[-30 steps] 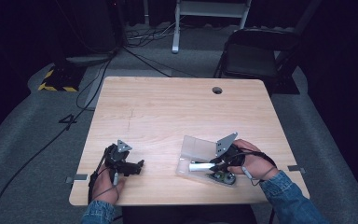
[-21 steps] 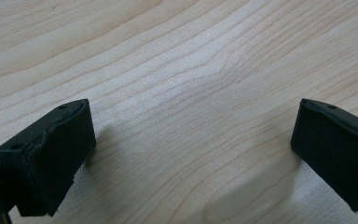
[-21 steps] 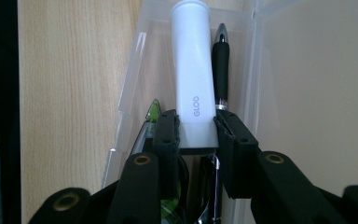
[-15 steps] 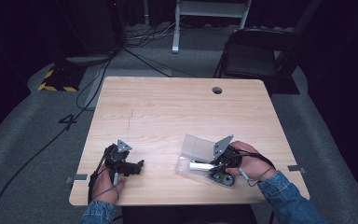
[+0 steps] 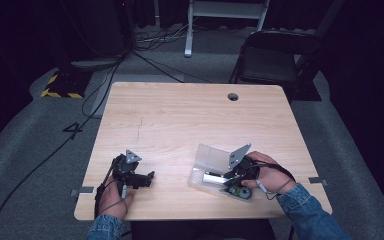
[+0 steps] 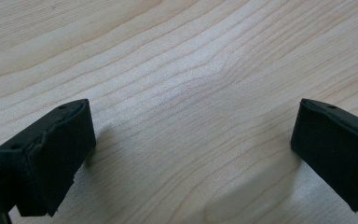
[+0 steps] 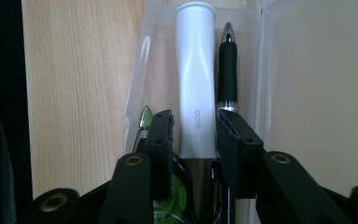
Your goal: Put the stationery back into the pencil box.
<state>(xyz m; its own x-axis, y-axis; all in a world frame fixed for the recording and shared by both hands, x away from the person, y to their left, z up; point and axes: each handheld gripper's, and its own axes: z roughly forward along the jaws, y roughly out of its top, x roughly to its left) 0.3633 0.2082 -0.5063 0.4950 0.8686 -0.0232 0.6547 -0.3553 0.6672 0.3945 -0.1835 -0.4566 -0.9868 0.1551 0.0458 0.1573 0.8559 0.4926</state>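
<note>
At the lower right of the high view, the right gripper [image 5: 234,176] has its fingers [image 7: 161,140] pinching a white glue stick [image 7: 195,79] that lies in a clear plastic box [image 5: 215,165], next to a black pen [image 7: 227,65]. I think the stick is being put in or taken out, but I cannot tell which. At the lower left the left gripper [image 5: 142,177] rests on the bare counter [image 5: 190,120] with fingers spread wide and empty.

Table [image 5: 190,120] evenly lit from above, surroundings dark, high view soft and low in detail, left gripper view sharp on wood grain with soft jaw shadows, right gripper view dim, near jaws blurred
</note>
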